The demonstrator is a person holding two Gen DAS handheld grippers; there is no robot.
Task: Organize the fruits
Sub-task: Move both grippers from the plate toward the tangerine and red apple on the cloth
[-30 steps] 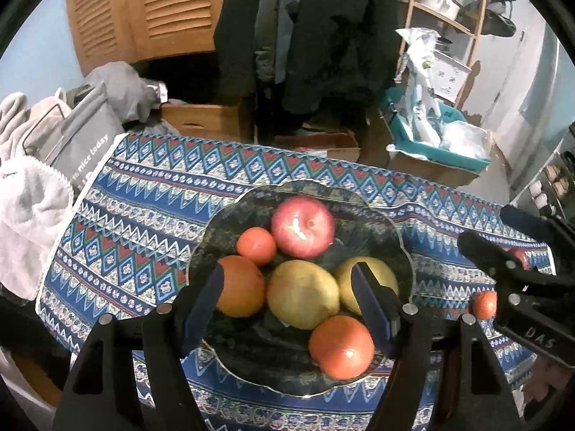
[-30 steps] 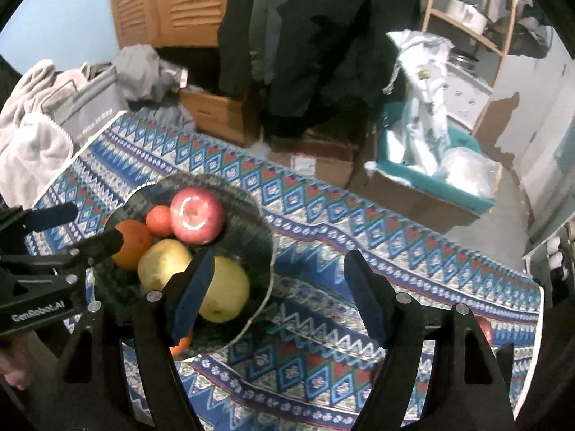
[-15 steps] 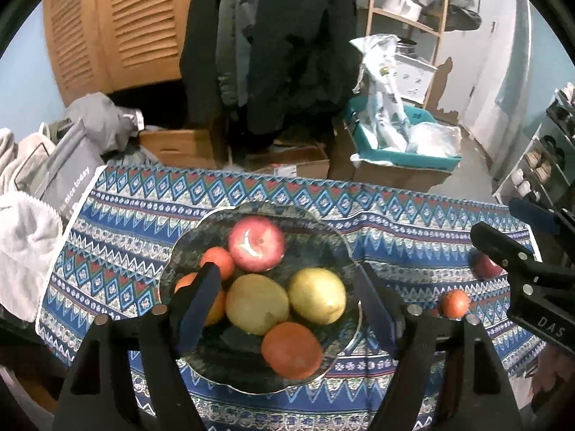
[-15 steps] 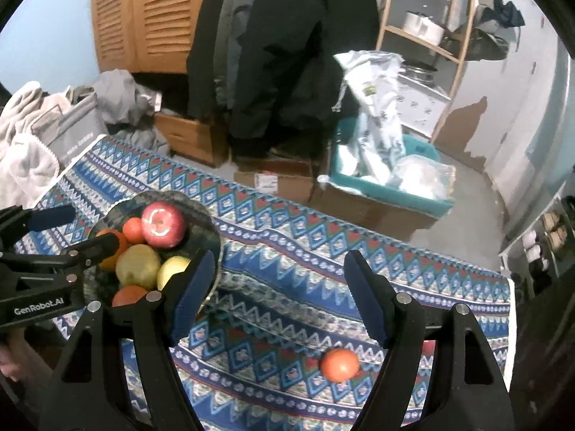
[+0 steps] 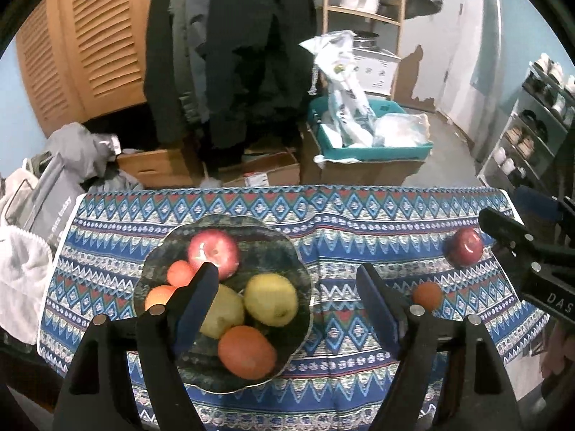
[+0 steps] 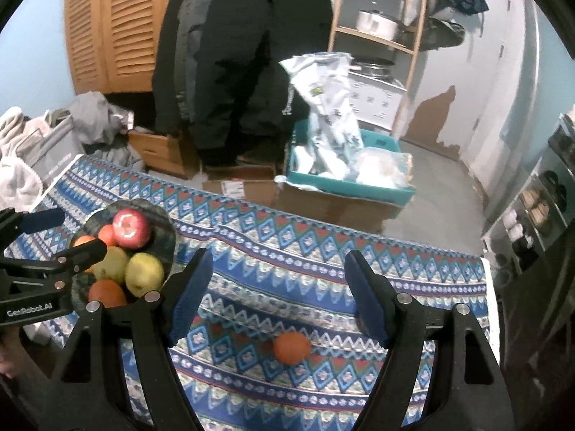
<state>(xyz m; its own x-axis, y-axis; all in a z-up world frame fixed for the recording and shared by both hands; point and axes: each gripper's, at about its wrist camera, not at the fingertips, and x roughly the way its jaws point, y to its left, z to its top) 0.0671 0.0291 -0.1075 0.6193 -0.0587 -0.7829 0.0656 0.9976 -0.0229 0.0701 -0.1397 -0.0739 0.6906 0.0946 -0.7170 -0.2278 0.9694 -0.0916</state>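
Both pairs of jaws stand apart with nothing between them, held above a table under a blue patterned cloth (image 5: 359, 212). On the left gripper (image 5: 287, 287), the jaws have just been opening; behind its left finger (image 5: 196, 305) sits a dark scalloped plate (image 5: 302, 269) of fruit: a red apple (image 5: 213, 253), small oranges, two yellow-green fruits and a large orange (image 5: 247, 351) nearest the camera. Between the jaws lies bare cloth. Past its right finger lie a loose orange (image 5: 427, 295) and a second red apple (image 5: 465, 247), close to the cloth's right edge.

From the right gripper (image 6: 278, 294), the plate (image 6: 169, 240) lies left of the left finger, near the cloth's far edge. A wide strip of open cloth runs between the jaws, and the loose orange (image 6: 291, 347) rests there, toward the camera. Cloth continues beyond the right finger to the table's right edge.
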